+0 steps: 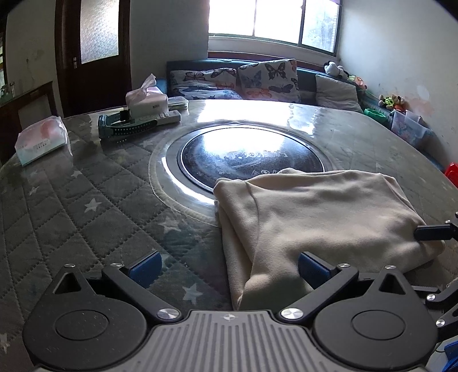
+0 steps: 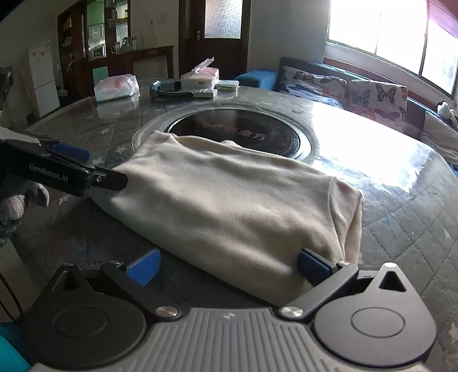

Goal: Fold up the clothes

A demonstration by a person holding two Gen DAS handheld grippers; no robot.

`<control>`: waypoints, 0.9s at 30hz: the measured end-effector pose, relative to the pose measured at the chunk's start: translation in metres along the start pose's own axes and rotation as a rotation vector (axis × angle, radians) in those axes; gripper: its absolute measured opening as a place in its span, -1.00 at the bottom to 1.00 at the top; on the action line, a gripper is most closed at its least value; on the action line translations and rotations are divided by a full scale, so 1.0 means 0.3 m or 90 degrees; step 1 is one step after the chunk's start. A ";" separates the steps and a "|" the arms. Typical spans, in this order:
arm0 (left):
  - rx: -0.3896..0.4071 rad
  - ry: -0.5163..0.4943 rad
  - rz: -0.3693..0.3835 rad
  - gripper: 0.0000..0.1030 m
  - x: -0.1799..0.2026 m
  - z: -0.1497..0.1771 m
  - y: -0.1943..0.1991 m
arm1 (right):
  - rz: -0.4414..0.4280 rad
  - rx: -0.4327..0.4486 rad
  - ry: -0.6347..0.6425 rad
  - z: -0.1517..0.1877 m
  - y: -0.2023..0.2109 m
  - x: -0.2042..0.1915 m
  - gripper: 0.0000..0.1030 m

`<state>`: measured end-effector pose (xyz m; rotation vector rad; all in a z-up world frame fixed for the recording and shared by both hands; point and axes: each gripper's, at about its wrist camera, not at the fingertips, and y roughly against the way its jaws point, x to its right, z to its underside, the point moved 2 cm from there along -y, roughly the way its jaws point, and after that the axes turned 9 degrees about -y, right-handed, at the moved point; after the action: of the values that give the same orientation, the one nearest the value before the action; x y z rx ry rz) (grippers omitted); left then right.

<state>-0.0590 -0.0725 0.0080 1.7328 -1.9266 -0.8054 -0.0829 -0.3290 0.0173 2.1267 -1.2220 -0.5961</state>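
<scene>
Both grippers sit low at the near edge of the table [image 1: 86, 206], each with its blue-padded jaws spread wide and grasping nothing. Left gripper [image 1: 229, 267] points across the table with its right pad pressed against the near fold of the cloth [image 1: 320, 217], its left pad over bare quilted cover. Right gripper [image 2: 229, 267] does the same from the other side: its right pad touches the cloth [image 2: 229, 206], its left pad is clear of it. In the right wrist view the left gripper [image 2: 86, 168] enters from the left, its tip touching the cloth's end, with a gloved hand [image 2: 17, 203] behind it. One cream cloth lies folded in a thick oblong on the near part of the table, its far edge overlapping the dark round hob [image 1: 252, 157] set in the middle. On the far side stand two tissue packs [image 1: 41, 140] [image 1: 146, 100], one dark green strap-like thing [image 1: 126, 127], and a remote [image 1: 169, 116]. Beyond are a sofa [image 1: 237, 80] with butterfly cushions and a bright window [image 1: 274, 23].
</scene>
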 end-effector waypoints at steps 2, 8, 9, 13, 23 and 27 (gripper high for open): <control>0.001 -0.004 0.002 1.00 0.004 0.001 0.004 | -0.005 0.005 0.004 -0.006 0.002 -0.009 1.00; 0.011 -0.009 0.006 1.00 0.002 0.001 0.024 | -0.022 0.018 0.033 -0.032 0.000 -0.049 1.00; 0.014 -0.008 0.006 1.00 -0.002 0.001 0.027 | -0.025 0.020 0.037 -0.037 -0.001 -0.055 1.00; 0.019 0.006 0.004 1.00 -0.027 -0.005 0.036 | -0.040 0.026 0.061 -0.054 -0.002 -0.086 0.97; 0.020 0.074 -0.014 1.00 -0.138 -0.020 0.047 | -0.096 0.019 0.191 -0.097 -0.055 -0.272 0.72; 0.018 0.111 -0.005 1.00 -0.171 -0.030 0.041 | -0.110 0.007 0.250 -0.096 -0.087 -0.344 0.56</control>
<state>-0.0556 -0.0225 0.0263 1.7645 -1.8244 -0.6107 -0.0976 -0.2202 0.0280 2.2384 -0.8331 -0.2235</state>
